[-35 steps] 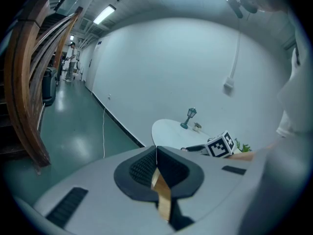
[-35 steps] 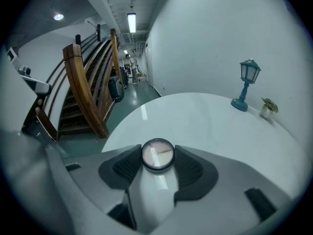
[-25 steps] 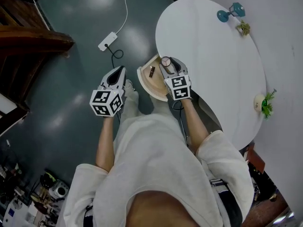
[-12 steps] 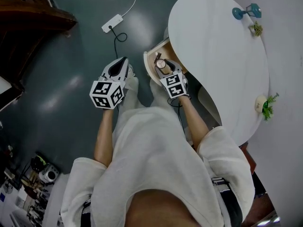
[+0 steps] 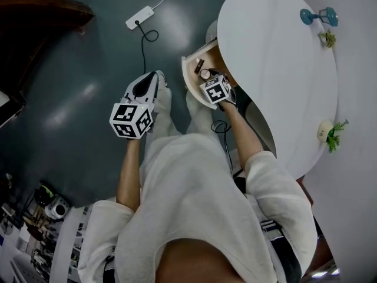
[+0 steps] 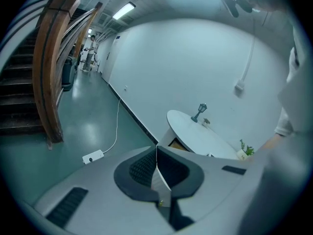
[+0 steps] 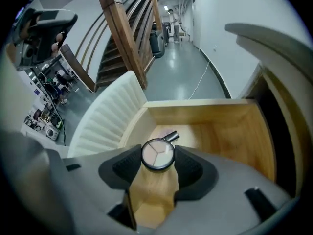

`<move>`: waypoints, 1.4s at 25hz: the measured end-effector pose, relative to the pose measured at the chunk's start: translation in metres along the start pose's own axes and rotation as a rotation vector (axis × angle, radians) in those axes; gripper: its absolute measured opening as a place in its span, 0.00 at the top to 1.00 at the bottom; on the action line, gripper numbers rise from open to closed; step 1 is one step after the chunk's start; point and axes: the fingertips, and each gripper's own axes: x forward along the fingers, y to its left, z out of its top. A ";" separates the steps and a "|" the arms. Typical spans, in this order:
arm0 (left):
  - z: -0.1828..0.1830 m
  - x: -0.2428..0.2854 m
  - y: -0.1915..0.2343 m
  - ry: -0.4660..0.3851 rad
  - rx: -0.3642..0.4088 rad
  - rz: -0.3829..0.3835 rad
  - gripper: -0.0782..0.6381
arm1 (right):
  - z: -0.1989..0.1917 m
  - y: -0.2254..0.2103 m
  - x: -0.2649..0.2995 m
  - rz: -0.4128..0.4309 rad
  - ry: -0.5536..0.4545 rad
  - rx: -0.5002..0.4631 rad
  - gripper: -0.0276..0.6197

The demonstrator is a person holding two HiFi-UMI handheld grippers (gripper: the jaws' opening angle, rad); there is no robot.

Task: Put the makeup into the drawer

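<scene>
The makeup is a round compact point(image 7: 157, 155) with a clear lid over pale powder. My right gripper point(image 7: 157, 157) is shut on it, one pad on each side. It hangs steeply over the open wooden drawer point(image 7: 220, 131), which pulls out from under the white oval table point(image 5: 277, 69). In the head view, the right gripper point(image 5: 205, 74) sits above the drawer point(image 5: 187, 75). A small dark makeup stick point(image 7: 170, 136) lies on the drawer floor. My left gripper point(image 5: 154, 76) hovers over the floor left of the drawer. Its jaws point(image 6: 156, 153) are shut and empty.
The drawer has a ribbed white front point(image 7: 105, 116). A teal lamp point(image 5: 318, 16) and two small plants point(image 5: 331, 131) stand on the table. A white power strip point(image 5: 139, 17) with its cable lies on the dark floor. A wooden staircase point(image 6: 44, 82) rises at the left.
My right gripper has dropped toward the drawer with the compact and tipped further downward. The left gripper has sunk a little beside it.
</scene>
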 end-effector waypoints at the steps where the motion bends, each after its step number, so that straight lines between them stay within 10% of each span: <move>1: -0.002 0.000 0.003 0.003 -0.005 0.004 0.87 | -0.004 0.000 0.007 0.006 0.023 0.007 0.63; 17: -0.030 0.007 0.045 0.066 -0.079 0.053 0.87 | -0.036 -0.026 0.085 0.005 0.256 0.041 0.63; 35: -0.018 0.000 0.019 0.026 -0.032 0.026 0.87 | -0.011 -0.017 0.038 -0.015 0.060 0.016 0.62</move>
